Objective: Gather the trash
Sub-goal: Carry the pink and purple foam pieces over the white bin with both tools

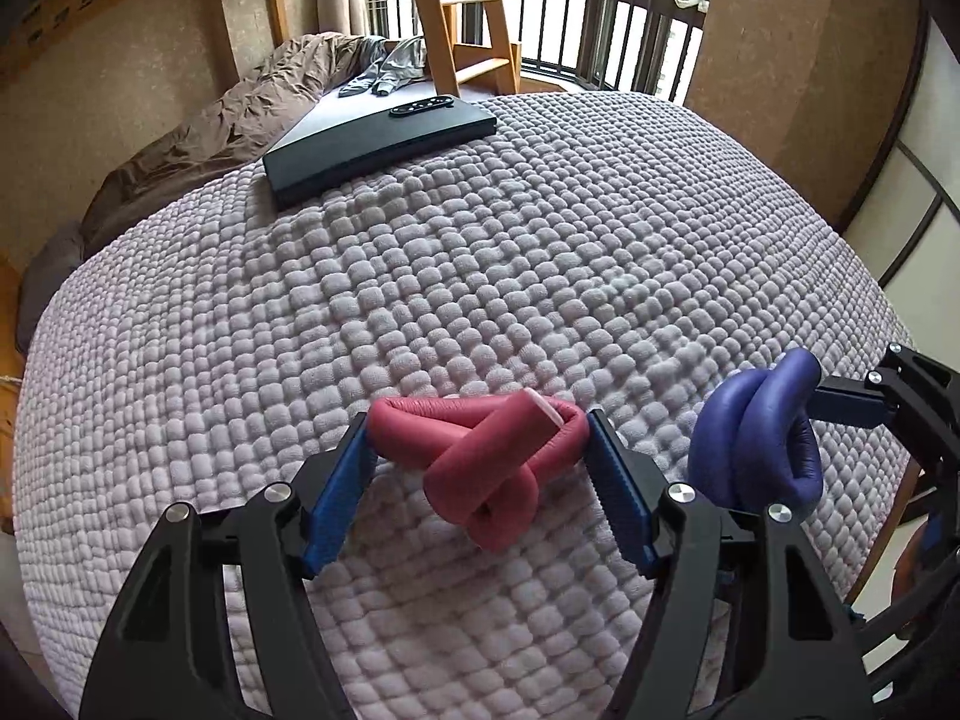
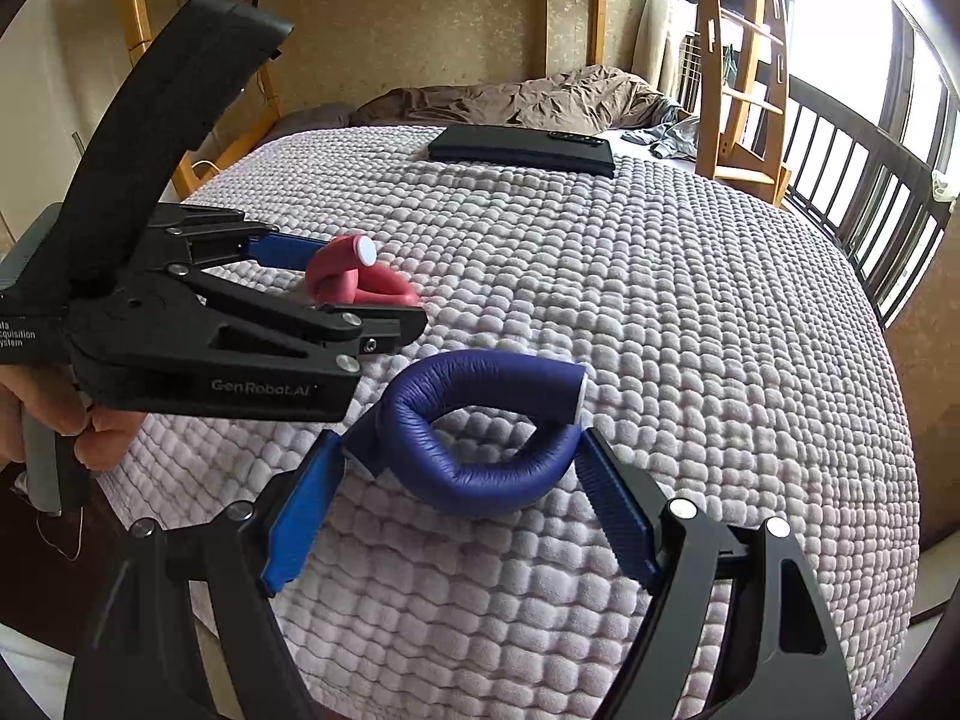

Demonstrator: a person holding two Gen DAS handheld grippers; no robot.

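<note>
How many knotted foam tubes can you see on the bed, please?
2. The red tube sits between the left gripper fingers; the blue tube sits just to its right, between the right gripper fingers. Both are over the quilt; none seem hidden.

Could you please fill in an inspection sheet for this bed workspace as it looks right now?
Surface: bed with bubble-textured lilac blanket.
Job's things: red knotted tube and blue knotted tube, side by side, apart.
Clutter: dark flat case at the far end; brown duvet; grey garment.
Grippers: left gripper closed on the red tube; right gripper closed on the blue tube.
Cables: thin cord by the bed frame.
Surroundings: wooden ladder, dark railing, window.
</note>
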